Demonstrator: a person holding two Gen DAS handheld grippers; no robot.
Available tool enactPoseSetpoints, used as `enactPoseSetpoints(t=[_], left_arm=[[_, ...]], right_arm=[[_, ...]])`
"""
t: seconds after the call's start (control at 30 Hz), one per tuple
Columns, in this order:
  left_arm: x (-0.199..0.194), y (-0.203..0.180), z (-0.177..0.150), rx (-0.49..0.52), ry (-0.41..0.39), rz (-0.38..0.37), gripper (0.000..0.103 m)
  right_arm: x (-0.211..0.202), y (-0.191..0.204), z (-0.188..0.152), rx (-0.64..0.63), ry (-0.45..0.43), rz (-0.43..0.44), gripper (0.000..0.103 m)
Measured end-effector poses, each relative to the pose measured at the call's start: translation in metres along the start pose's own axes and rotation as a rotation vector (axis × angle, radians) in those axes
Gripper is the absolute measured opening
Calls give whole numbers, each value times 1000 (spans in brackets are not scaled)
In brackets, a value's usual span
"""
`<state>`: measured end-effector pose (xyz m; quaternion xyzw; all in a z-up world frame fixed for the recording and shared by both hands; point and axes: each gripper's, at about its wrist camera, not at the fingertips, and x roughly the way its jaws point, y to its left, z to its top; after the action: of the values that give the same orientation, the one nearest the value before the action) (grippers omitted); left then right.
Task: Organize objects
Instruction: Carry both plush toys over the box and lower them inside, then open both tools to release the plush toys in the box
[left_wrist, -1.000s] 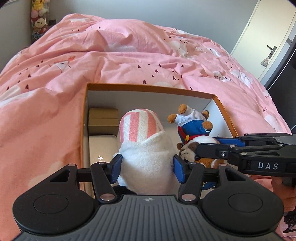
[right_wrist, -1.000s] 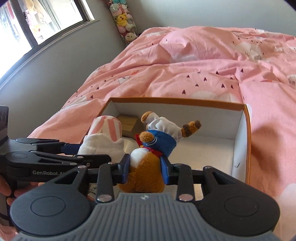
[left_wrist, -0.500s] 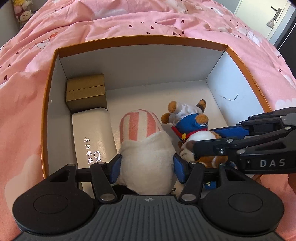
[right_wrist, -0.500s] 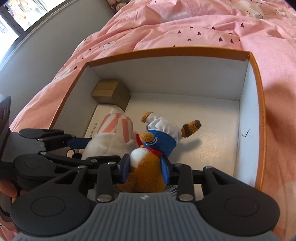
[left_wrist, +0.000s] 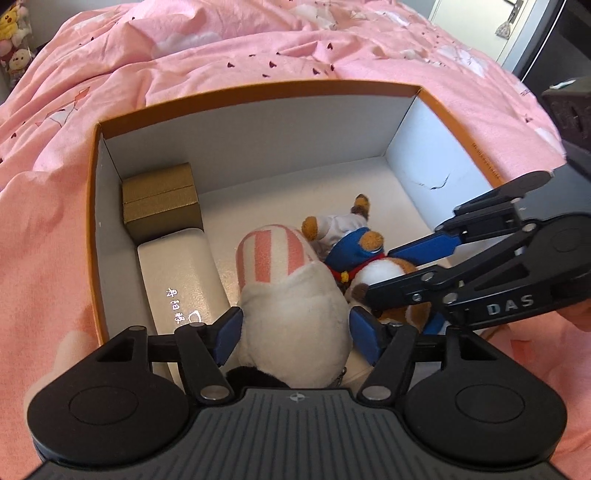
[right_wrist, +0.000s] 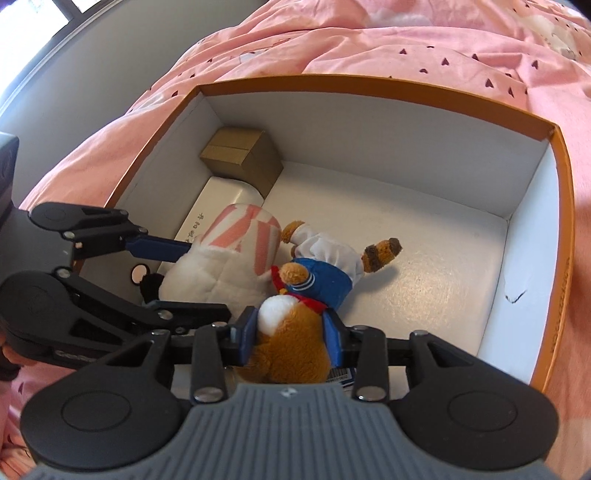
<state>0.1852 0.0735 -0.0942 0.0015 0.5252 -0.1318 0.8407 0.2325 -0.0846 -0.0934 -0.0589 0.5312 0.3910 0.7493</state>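
1. A large open cardboard box (left_wrist: 258, 92) with an orange rim and white inner walls sits on a bed covered by a pink quilt (left_wrist: 221, 48) printed with small dark hearts; both grippers reach down into it over its near edge.
2. The left gripper (left_wrist: 295, 328) straddles a white fluffy plush toy with a pink-and-white striped end (left_wrist: 288, 291); its jaws are opening; the blue pad on the right side stands clear of the plush, while the left pad is at its edge, so the grip is loosened; the toy lies on the box floor near the near edge, striped end pointing toward the far wall.
3. The right gripper (right_wrist: 291, 332) has a brown-and-white plush animal in a blue-and-white sailor outfit with a red scarf (right_wrist: 295, 317) between its blue pads (right_wrist: 245, 332); its jaws are opening too, yet both pads touch the brown fur; the toy's feet rest on the white floor, just right of the striped plush and touching it.
4. In the far left corner of the box stands a small gold-brown cardboard carton (left_wrist: 162, 203); against the left wall, just in front of it, lies a long cream-white case with white printed characters (left_wrist: 177, 273); the striped plush lies beside this case.
5. The right half of the box floor is bare white; the right wall carries a small dark crack-like mark (left_wrist: 436, 182).
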Motion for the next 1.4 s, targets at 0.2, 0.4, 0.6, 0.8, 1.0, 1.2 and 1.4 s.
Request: enactPoseSetpoints(t=[0.2, 0.4, 0.6, 0.8, 1.0, 1.2, 1.4], left_arm=[[-13, 8, 1, -79, -34, -34, 66], [-8, 19, 1, -160, -13, -22, 37], [-2, 18, 2, -190, 21, -9, 36], [5, 4, 4, -163, 26, 61, 36], [-4, 7, 1, -169, -15, 53, 40], [-24, 6, 2, -181, -92, 36, 41], [-52, -5, -1, -151, -151, 29, 42]], right_arm=[[1, 0, 4, -21, 24, 0, 43], [2, 2, 2, -34, 17, 1, 40], [6, 14, 3, -87, 22, -41, 39], [15, 13, 3, -81, 43, -61, 38], [9, 16, 3, -112, 21, -77, 48], [3, 16, 2, -121, -2, -125, 55], [-12, 17, 0, -110, -44, -119, 60]])
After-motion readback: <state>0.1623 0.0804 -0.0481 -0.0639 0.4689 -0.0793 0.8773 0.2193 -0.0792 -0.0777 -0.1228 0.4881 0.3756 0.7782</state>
